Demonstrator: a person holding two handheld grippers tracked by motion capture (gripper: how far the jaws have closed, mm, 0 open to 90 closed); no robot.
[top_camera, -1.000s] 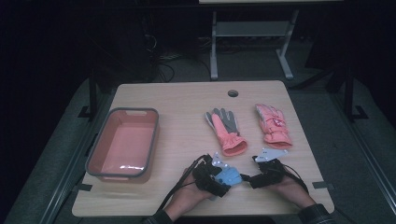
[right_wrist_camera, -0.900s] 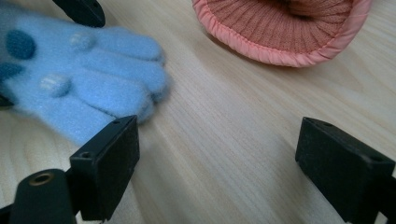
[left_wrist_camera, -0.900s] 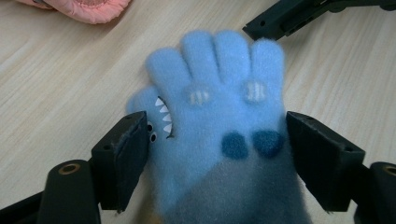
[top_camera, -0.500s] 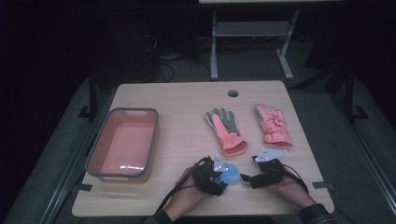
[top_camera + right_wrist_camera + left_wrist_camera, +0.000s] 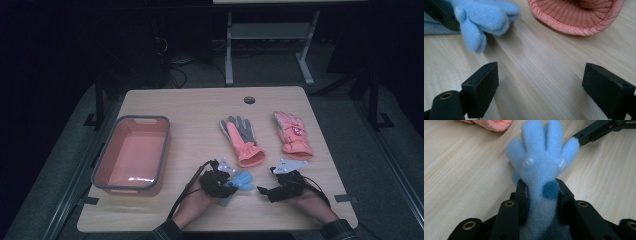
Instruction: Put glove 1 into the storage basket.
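The blue glove (image 5: 541, 173) was held by the left gripper (image 5: 220, 183) near the front edge of the table (image 5: 195, 107), between the two hands. In the left gripper view, the jaws had just been closing and were pressed on the glove at its narrow wrist part, with the fabric bunched between the pads. The grip appeared to have been taken there because the wrist is the slimmest, firmest section, leaving the fingers free to hang ahead of the jaws. The glove fingers were pointed toward the right gripper (image 5: 272, 190).

The right gripper was rested low on the table just beside the glove, apart from it. In the right gripper view its jaws were stood wide, with only bare wood between them; the blue glove fingers (image 5: 484, 18) lay ahead and to one side. This posture was judged to be a waiting one, ready to take the free end if a two-handed move were needed.

A pink glove with a grey palm (image 5: 240, 140) was laid flat near the table middle, cuff toward the person, and a second pink glove (image 5: 291, 134) was laid to its right, well apart from the tray (image 5: 102, 160). The tray was set at the left, open and unfilled, and was judged to be the place intended for the gloves.
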